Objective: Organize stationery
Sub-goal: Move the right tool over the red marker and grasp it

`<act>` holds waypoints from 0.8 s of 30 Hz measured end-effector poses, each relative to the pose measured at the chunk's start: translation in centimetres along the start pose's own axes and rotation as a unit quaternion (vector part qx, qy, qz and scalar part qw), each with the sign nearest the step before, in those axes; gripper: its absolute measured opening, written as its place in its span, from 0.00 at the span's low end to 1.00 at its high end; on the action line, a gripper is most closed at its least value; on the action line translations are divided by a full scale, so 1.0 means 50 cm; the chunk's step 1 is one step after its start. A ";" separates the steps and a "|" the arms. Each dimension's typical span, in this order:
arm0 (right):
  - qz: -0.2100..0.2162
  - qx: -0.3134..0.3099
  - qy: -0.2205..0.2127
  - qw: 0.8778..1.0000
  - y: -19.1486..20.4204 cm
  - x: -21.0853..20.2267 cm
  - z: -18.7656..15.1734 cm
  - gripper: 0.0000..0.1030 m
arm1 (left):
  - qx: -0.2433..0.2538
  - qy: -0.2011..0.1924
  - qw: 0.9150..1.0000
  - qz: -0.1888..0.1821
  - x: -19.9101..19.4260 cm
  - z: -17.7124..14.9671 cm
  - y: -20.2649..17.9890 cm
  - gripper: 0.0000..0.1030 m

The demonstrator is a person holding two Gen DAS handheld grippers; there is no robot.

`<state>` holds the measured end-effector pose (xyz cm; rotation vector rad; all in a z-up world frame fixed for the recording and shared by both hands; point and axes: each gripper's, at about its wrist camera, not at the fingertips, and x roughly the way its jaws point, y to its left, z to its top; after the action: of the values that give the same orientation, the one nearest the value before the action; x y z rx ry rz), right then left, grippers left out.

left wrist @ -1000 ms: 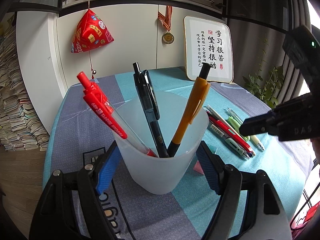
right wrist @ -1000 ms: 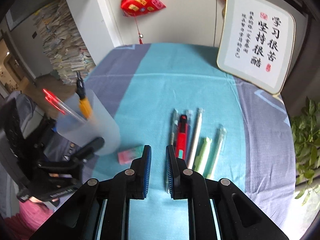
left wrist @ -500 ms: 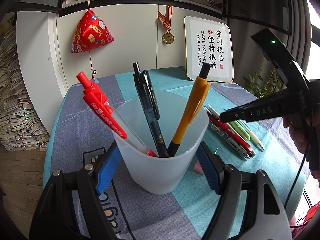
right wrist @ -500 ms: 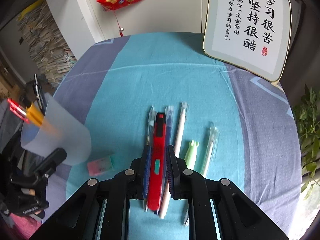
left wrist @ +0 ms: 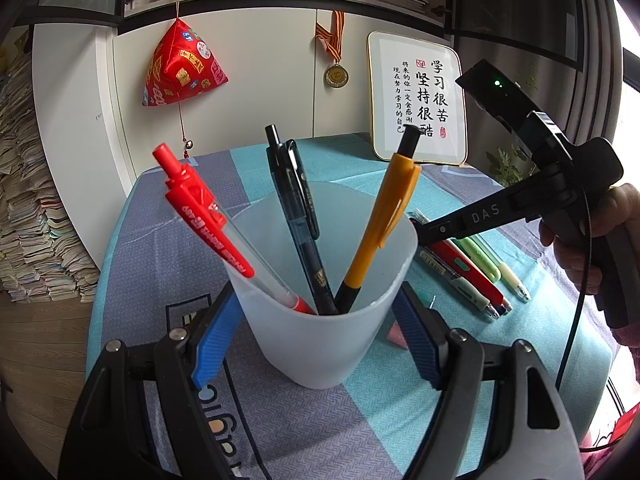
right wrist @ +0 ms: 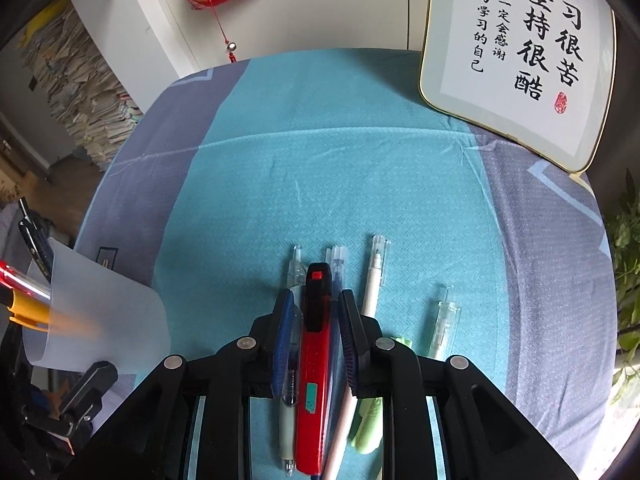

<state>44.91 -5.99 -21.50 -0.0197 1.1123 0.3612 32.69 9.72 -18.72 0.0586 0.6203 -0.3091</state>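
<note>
My left gripper (left wrist: 318,316) is shut on a frosted plastic cup (left wrist: 320,352), blue pads pressed to both its sides. In the cup stand a red pen (left wrist: 200,216), a dark pen (left wrist: 298,216) and an orange pen (left wrist: 384,224). My right gripper (right wrist: 315,300) points down over a row of pens on the cloth, and its jaws are opening. They straddle a red utility knife (right wrist: 316,360) and a clear pen (right wrist: 294,272) without pressing on them. The left wrist view shows this gripper (left wrist: 420,236) just right of the cup, held by a hand (left wrist: 600,220).
Beside the knife lie a white pen (right wrist: 374,276), a green pen (right wrist: 368,420) and a pale clear pen (right wrist: 444,320). A pink eraser (left wrist: 396,334) sits behind the cup. A framed calligraphy board (right wrist: 520,60) leans at the table's far right. Paper stacks (left wrist: 24,220) stand on the floor at left.
My right gripper has swung from the eraser's side over to the pen row and sunk around the red knife, its jaws a little wider. The left gripper and cup have not moved.
</note>
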 end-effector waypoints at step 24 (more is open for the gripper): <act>0.065 -0.042 0.060 0.995 0.050 -0.085 -0.186 0.13 | 0.000 0.000 1.000 0.001 0.000 0.000 -0.001 0.73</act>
<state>34.39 -6.63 -21.53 -0.0442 1.2207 0.5294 32.69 9.67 -18.72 0.0597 0.6200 -0.3084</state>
